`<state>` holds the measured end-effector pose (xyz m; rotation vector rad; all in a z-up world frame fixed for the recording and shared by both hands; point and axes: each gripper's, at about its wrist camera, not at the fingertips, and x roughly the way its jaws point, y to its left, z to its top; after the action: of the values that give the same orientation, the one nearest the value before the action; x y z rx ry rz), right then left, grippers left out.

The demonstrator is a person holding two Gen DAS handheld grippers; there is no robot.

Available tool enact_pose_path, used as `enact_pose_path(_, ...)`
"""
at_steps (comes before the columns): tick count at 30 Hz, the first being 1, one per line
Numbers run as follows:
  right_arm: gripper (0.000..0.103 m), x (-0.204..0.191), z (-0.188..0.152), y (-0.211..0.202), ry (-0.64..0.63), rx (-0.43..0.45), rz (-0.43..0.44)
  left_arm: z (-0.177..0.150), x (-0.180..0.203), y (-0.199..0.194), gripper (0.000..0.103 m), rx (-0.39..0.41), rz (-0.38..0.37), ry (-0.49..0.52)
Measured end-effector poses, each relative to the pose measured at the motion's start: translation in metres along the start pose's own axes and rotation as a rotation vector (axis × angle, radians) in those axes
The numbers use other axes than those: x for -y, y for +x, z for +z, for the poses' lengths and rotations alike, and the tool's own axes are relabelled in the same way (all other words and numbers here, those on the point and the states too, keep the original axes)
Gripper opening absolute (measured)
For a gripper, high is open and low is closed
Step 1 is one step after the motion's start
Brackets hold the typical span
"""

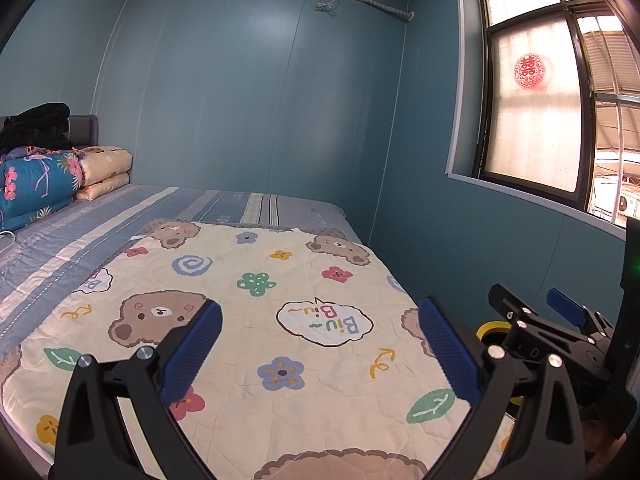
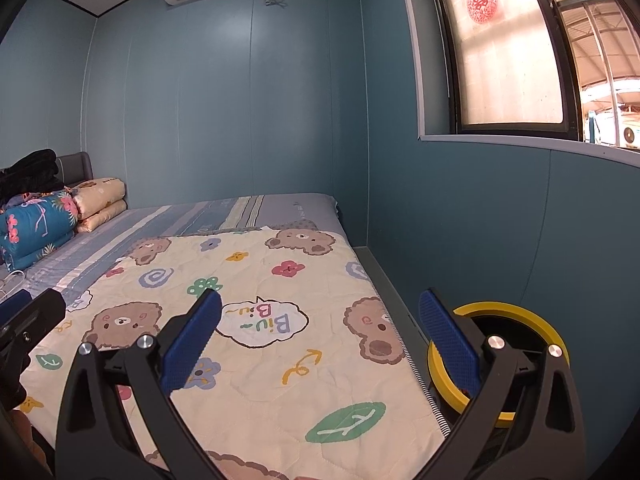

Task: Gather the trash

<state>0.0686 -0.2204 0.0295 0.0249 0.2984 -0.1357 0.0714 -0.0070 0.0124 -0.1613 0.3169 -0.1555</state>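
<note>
No loose trash shows on the bed in either view. A yellow-rimmed trash bin [image 2: 500, 356] with a black inside stands on the floor at the bed's right side, partly behind my right gripper's right finger; its rim also shows in the left wrist view [image 1: 494, 330]. My left gripper [image 1: 320, 344] is open and empty above the cartoon bear quilt [image 1: 256, 320]. My right gripper [image 2: 320, 340] is open and empty above the quilt's right half [image 2: 280, 320]. The right gripper also shows in the left wrist view [image 1: 560, 320], beside the bin.
Folded quilts [image 1: 44, 180] with black clothing [image 1: 36, 126] on top are stacked at the bed's head, far left. A blue wall runs behind the bed and a window [image 1: 536, 112] is on the right wall. A narrow floor strip [image 2: 384, 276] separates bed and right wall.
</note>
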Motion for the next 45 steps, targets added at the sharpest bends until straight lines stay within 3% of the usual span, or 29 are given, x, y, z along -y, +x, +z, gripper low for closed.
enact_pose_path(45, 0.095, 0.0002, -0.0035, 0.0073, 0.007, -0.049, 0.006, -0.0050, -0.0009, 0.0066, 0.095, -0.016, -0.012, -0.006)
